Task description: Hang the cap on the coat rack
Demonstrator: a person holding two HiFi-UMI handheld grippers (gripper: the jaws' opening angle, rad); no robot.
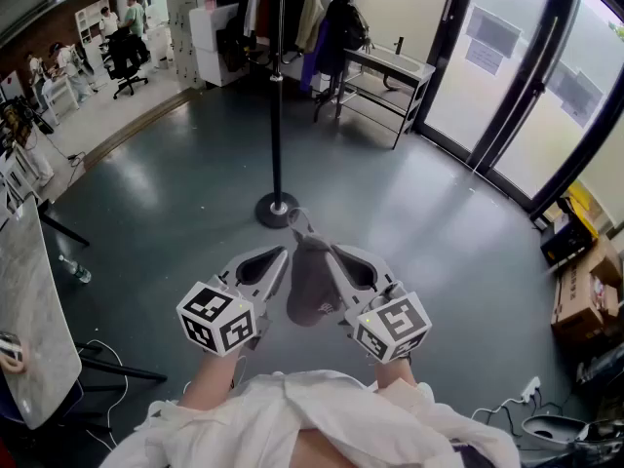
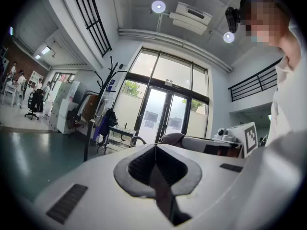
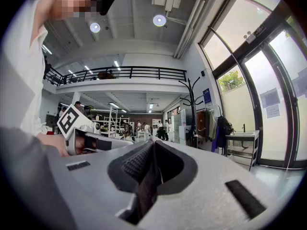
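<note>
1. Right gripper (image 3: pixel 153 146) fingers are pressed together on a dark fold of the cap (image 1: pixel 312 283). The pinch is on thin fabric only.
2. Left gripper (image 2: pixel 153 148) fingers are also closed, with a dark strip nipped between them. It looks like the cap's other edge.
3. The cap hangs slack between the two grippers. It sits on the near side of the coat rack (image 1: pixel 276 96), clear of the pole and far below the hooks (image 2: pixel 111 65).
4. Risk: the thin-fabric pinch slips on the lift to the hooks, and the cap drops to the floor in front of the rack's base (image 1: pixel 278 210).
5. Risk: the grippers drift apart or twist unevenly going up. One edge pops out and the cap swings from a single pinch.
6. Risk: the strap loop (image 1: pixel 297 222) points toward the rack. It could catch only a prong tip, then slide off when the fingers let go.
7. Risk: the rack is a thin pole on a small round base, so a shove at hook height could rock it.
8. Risk: the hooks lie at the top edge of the head view, so alignment up there will likely come late.
</note>
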